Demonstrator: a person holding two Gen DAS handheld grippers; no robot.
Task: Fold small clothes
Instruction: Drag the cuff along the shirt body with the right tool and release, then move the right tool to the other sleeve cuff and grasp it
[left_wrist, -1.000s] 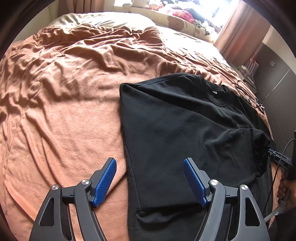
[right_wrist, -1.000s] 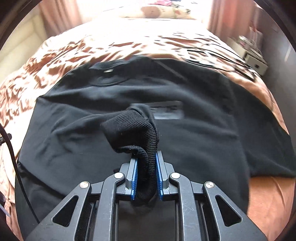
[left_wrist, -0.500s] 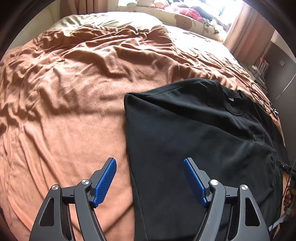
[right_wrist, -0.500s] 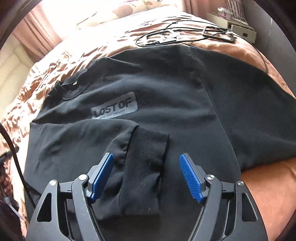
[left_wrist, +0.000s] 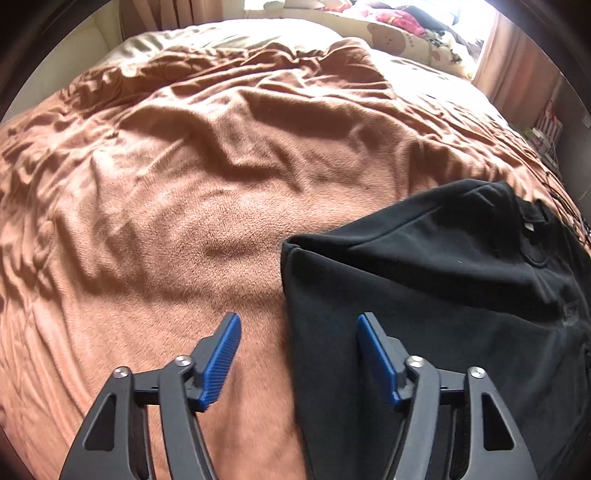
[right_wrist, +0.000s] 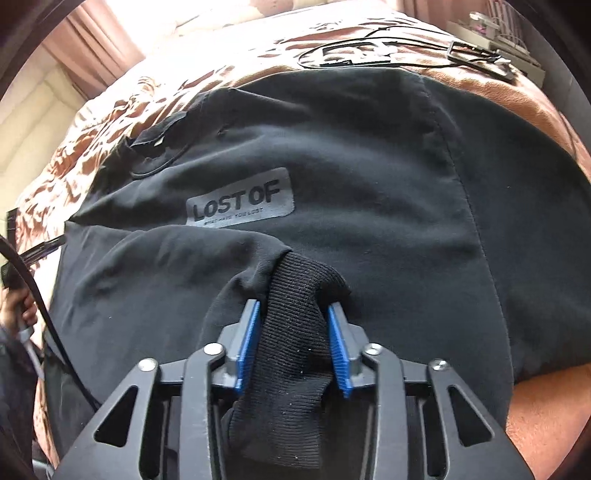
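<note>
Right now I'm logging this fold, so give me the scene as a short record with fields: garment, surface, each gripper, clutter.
garment: black sweatshirt, spread out, grey patch reading LOST OF facing up
surface: wrinkled brown blanket on a bed
left gripper: jaws have just been closing, nothing pinched; sweatshirt's side edge lies between the fingers
right gripper: jaws have just been closing; pads press the ribbed cuff, sleeve folded over the body
clutter: black cables on the blanket beyond the sweatshirt
</note>
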